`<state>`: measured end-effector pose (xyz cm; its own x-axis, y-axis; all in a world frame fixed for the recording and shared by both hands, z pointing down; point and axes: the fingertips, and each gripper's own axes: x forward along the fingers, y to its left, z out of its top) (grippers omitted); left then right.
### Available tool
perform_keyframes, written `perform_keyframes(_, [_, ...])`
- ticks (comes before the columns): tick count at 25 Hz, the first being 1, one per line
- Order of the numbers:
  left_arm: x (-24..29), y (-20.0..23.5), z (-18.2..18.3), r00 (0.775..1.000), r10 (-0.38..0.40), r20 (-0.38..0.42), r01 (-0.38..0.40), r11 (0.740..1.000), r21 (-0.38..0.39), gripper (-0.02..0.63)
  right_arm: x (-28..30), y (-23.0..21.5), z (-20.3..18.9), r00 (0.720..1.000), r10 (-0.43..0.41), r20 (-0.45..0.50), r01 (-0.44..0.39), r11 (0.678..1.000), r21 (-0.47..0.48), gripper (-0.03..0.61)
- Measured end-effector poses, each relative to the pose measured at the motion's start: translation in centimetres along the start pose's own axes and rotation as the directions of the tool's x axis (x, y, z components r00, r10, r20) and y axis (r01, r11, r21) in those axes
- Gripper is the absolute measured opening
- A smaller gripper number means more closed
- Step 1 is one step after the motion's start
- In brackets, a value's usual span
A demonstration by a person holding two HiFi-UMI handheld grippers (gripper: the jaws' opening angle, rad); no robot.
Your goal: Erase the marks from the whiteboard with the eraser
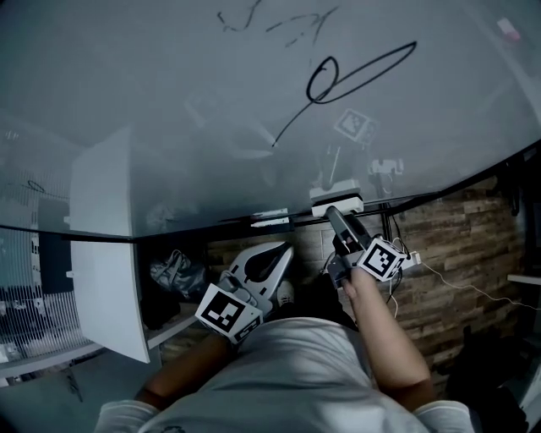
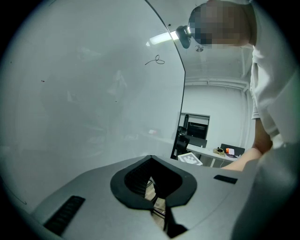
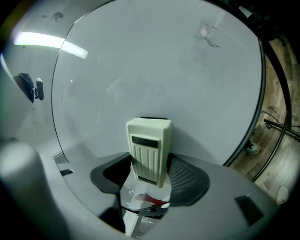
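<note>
Right gripper view: eraser (image 3: 149, 145) in claw (image 3: 147, 174)

One whiteboard (image 1: 152, 93). On it are one long looped line (image 1: 355, 72) and, above that, a cluster of short scribbles (image 1: 241, 19), three or so; the strokes run together too much for a firm count. One eraser (image 3: 149, 147). Two tongs, the left tongs (image 1: 284, 250) and the right tongs (image 1: 338, 218). Each carries one marker cube, which makes two cubes (image 1: 228, 311). Below the board are one dark bag (image 1: 176, 272) and one white panel (image 1: 106, 254).
</note>
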<state>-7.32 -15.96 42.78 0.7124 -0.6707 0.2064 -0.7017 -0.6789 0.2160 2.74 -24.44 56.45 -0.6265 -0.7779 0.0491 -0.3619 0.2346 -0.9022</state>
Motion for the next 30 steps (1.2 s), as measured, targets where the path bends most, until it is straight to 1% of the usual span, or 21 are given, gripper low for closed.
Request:
perform_keyframes(3, [-0.4, 0.0, 0.1, 1.0, -0.001, 0.007, 0.001, 1.0, -0.002, 0.006, 0.3, 4.5, 1.1, 0.997, 0.078, 0.023, -0.079, 0.997, 0.024, 0.242])
perform_keyframes(6, [-0.7, 0.0, 0.0, 1.0, -0.008, 0.007, 0.008, 1.0, -0.004, 0.006, 0.4, 9.7, 2.9, 0.983, 0.176, 0.053, -0.175, 0.984, -0.014, 0.242])
perform_keyframes(8, [-0.9, 0.0, 0.0, 1.0, -0.009, 0.007, 0.009, 1.0, -0.005, 0.006, 0.4, 12.5, 3.8, 0.972, 0.225, 0.069, -0.222, 0.974, -0.039, 0.242])
perform_keyframes(10, [-1.0, 0.0, 0.1, 1.0, -0.007, 0.01, 0.007, 1.0, -0.004, 0.006, 0.4, 13.7, 4.3, 0.969, 0.237, 0.073, -0.233, 0.971, -0.057, 0.242])
perform_keyframes(12, [-1.1, 0.0, 0.0, 1.0, -0.003, 0.008, 0.003, 1.0, -0.004, 0.006, 0.4, 13.6, 4.3, 0.97, 0.234, 0.068, -0.228, 0.971, -0.077, 0.242])
perform_keyframes(15, [-1.3, 0.2, -0.5, 1.0, 0.009, -0.007, -0.009, 1.0, -0.007, 0.006, 0.3, 11.9, 3.8, 0.975, 0.215, 0.06, -0.209, 0.973, -0.094, 0.242])
perform_keyframes(18, [-1.4, 0.5, -1.1, 0.999, 0.027, -0.023, -0.027, 1.0, -0.011, 0.006, 0.3, 7.9, 2.5, 0.986, 0.161, 0.036, -0.158, 0.984, -0.076, 0.242])
perform_keyframes(20, [-1.2, 0.6, -1.4, 0.999, 0.033, -0.03, -0.033, 0.999, -0.014, 0.006, 0.2, 4.4, 1.4, 0.995, 0.102, 0.018, -0.101, 0.994, -0.048, 0.242])
perform_keyframes(22, [-0.8, 0.4, -1.6, 0.999, 0.031, -0.037, -0.031, 0.999, -0.015, 0.006, -0.1, 0.5, 0.6, 1.0, 0.022, 0.004, -0.022, 1.0, -0.016, 0.242])
perform_keyframes(25, [-0.6, 0.3, -1.9, 0.998, 0.033, -0.047, -0.033, 0.999, -0.018, 0.006, -0.6, -4.1, -0.3, 0.995, -0.094, -0.019, 0.094, 0.996, 0.012, 0.242])
perform_keyframes(26, [-0.5, 0.4, -2.0, 0.998, 0.036, -0.048, -0.037, 0.999, -0.021, 0.006, -0.7, -4.9, -0.5, 0.993, -0.115, -0.026, 0.115, 0.993, 0.015, 0.242])
perform_keyframes(30, [-0.8, 0.5, -1.9, 0.998, 0.045, -0.047, -0.046, 0.999, -0.024, 0.006, -0.3, -5.6, -0.9, 0.993, -0.116, -0.035, 0.116, 0.993, -0.007, 0.242])
